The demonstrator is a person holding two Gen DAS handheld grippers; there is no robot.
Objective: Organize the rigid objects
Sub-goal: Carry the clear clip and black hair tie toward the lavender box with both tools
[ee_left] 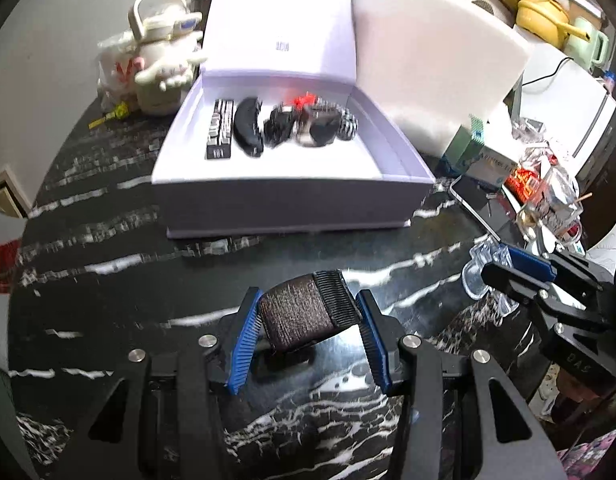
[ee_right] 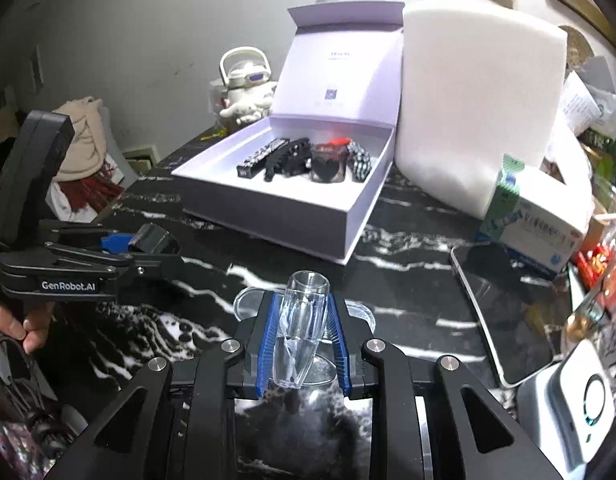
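Open lavender box [ee_left: 296, 204] on black marble-patterned table [ee_left: 108, 280], hinged lid [ee_left: 280, 20] raised upright at the far side. Inside, 1 row of items along the far half of the white floor: at the left a black-and-white patterned rectangular clip [ee_left: 220, 128], next a curved black clip [ee_left: 249, 126], then a black toothed claw clip [ee_left: 278, 126], a clear-edged clip with a dark heart shape [ee_right: 328, 168], a red piece [ee_left: 306, 100] behind it, and a black-and-white checked clip [ee_left: 348, 126] at the right end. Near half of the box floor bare. Items close together, some touching; exact contacts blurred.

White foam block [ee_left: 432, 64] leaning just beside the box's right wall. White plush toy [ee_left: 160, 68] to the left of the lid. Medicine carton [ee_right: 536, 240] and tablet [ee_right: 504, 312] on the table to the right, outside the box.

Left gripper [ee_left: 308, 320] clamped on a dark brown hair clip [ee_left: 304, 316] with black ribbed edge, above the table in front of the box, not in it.

Right gripper [ee_right: 304, 340] clenched on a clear plastic hair clip [ee_right: 302, 320], likewise in front of the box and outside it.
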